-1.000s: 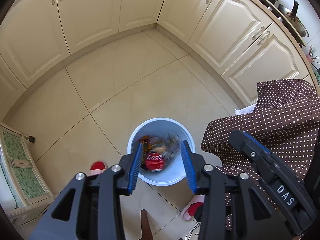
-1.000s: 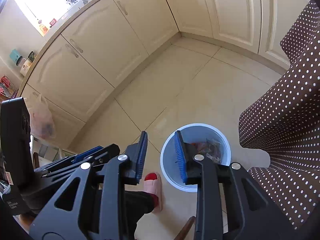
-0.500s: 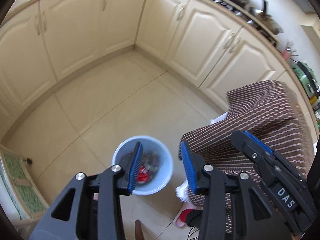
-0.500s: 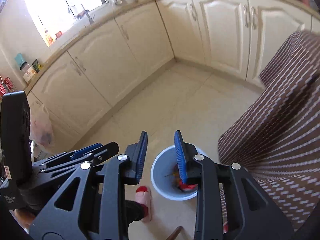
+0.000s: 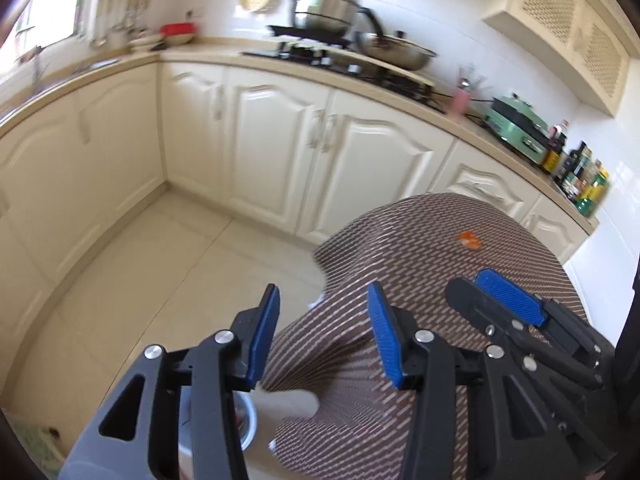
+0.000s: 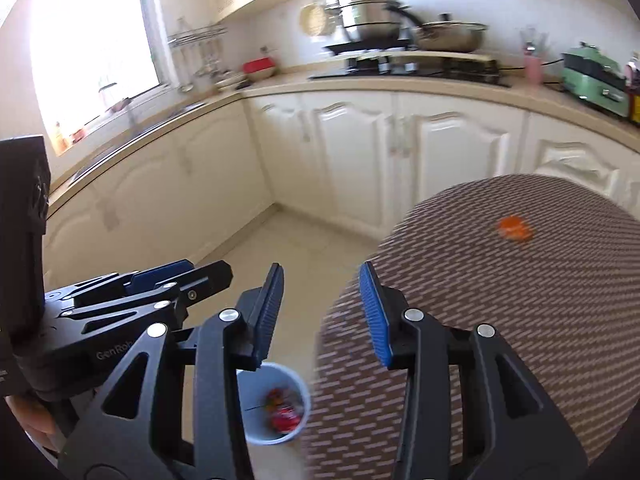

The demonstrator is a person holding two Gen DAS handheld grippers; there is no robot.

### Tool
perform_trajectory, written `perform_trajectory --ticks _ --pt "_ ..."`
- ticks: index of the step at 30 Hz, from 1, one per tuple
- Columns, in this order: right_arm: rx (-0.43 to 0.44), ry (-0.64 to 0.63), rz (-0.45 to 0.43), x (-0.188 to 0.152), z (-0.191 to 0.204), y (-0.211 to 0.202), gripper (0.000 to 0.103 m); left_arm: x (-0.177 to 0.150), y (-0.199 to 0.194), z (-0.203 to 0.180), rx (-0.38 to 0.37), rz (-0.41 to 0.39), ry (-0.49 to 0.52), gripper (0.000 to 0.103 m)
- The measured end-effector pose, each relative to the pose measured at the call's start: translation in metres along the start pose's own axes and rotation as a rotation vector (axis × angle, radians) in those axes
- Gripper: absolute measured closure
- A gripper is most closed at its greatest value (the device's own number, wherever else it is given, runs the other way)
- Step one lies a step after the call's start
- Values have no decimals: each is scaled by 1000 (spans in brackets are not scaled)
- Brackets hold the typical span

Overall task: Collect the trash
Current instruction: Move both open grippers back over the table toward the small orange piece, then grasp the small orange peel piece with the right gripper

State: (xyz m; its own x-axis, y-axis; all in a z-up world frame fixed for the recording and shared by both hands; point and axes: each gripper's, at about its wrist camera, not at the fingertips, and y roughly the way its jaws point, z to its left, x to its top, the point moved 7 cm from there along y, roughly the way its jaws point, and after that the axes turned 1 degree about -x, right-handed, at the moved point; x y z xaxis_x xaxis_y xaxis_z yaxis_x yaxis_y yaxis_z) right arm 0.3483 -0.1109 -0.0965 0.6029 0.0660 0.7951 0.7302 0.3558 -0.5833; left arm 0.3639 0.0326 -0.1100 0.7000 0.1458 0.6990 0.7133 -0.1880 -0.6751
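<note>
While both grippers' jaws, just widened, stand part-open and empty, the small crumpled orange scrap (image 6: 514, 229) on the brown-clothed table (image 6: 520, 300) looks light, soft, best pinched across its middle

Bare floor (image 6: 280, 248) lies open between cabinets (image 6: 352, 152) and cloth-covered table (image 6: 520, 300).

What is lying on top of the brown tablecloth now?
One small orange scrap lies on the brown tablecloth; blur hides what it is. The rest of the visible cloth looks bare, but the right gripper covers the near part.
</note>
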Motion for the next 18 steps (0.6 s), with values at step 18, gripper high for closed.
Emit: perform_trajectory --ticks 18 --pt "-197 136 210 30 -181 100 60 29 141 -71 -22 153 15 58"
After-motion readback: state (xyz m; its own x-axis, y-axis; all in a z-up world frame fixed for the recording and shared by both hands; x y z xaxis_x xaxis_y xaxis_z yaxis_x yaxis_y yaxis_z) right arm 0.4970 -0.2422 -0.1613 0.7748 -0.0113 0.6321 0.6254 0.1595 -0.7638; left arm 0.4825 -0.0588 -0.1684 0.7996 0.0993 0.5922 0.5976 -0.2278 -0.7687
